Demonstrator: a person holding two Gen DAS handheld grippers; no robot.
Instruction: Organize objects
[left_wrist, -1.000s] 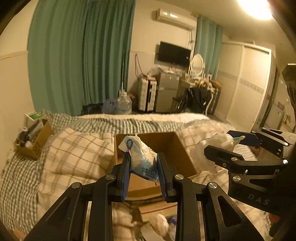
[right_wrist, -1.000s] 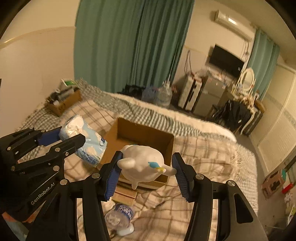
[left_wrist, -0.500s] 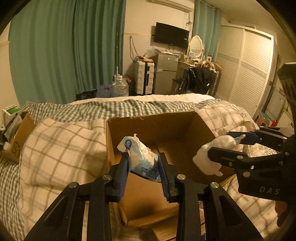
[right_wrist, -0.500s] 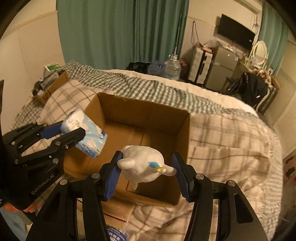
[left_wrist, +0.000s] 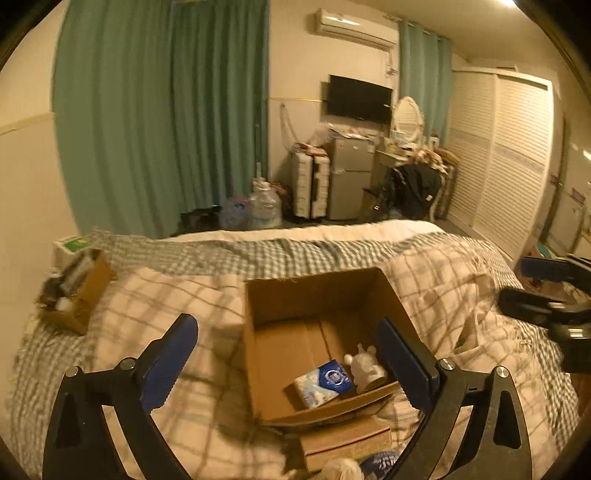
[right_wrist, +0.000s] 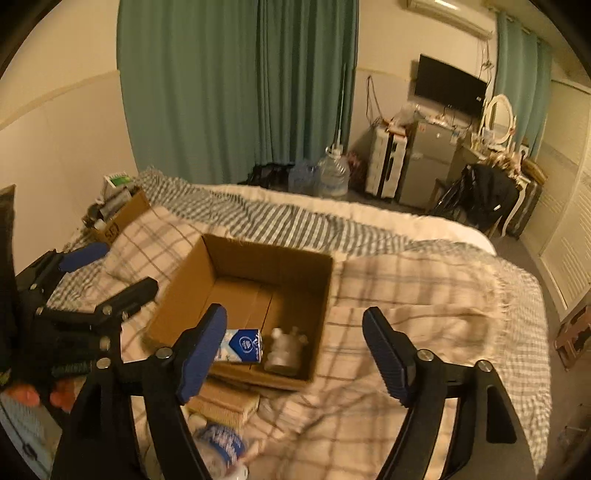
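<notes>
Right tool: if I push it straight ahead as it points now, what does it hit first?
Probably the checked blanket just right of the cardboard box; the right tool is open and empty. Depth is uncertain.

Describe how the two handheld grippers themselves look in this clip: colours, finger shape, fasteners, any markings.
Both the left gripper and right gripper are matte black frames with triangular cut-outs and silver round bolt heads at the joints. Each finger ends in a blue ribbed pad. No cables or sleeves show. Any lettering is too blurred to read.
</notes>
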